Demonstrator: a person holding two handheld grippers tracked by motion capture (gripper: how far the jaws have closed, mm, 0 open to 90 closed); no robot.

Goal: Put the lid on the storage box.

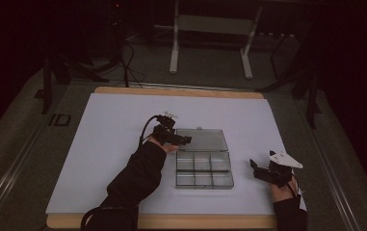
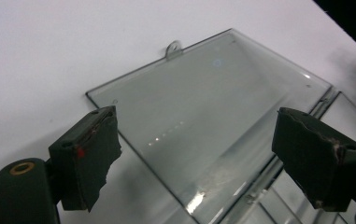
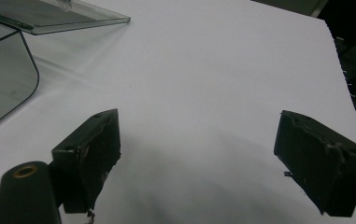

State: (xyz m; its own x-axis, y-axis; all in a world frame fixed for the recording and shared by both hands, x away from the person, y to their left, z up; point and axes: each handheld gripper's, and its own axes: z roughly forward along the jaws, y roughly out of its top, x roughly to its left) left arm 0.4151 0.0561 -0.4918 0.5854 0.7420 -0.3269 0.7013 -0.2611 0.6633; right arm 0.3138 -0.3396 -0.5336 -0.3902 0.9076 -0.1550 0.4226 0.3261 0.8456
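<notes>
A clear plastic compartment box (image 1: pixel 204 171) lies open mid-table, its flat lid (image 1: pixel 201 139) folded back on the white sheet. My left gripper (image 1: pixel 187 139) hovers at the lid's near left corner, jaws open. In the left gripper view the lid (image 2: pixel 203 107) lies flat under and between the two pads (image 2: pixel 91 149), which stand apart from it; a small latch tab (image 2: pixel 173 48) juts from its far edge. My right gripper (image 1: pixel 254 169) rests open on the sheet right of the box. Between its jaws lies bare white paper (image 3: pixel 203 93), with the box's corner (image 3: pixel 5 70) at the upper left.
The white sheet (image 1: pixel 113 159) covers a wooden board (image 1: pixel 171 90) on a dark table. A metal stand (image 1: pixel 210 43) and cables lie on the floor beyond. The box's compartments look empty.
</notes>
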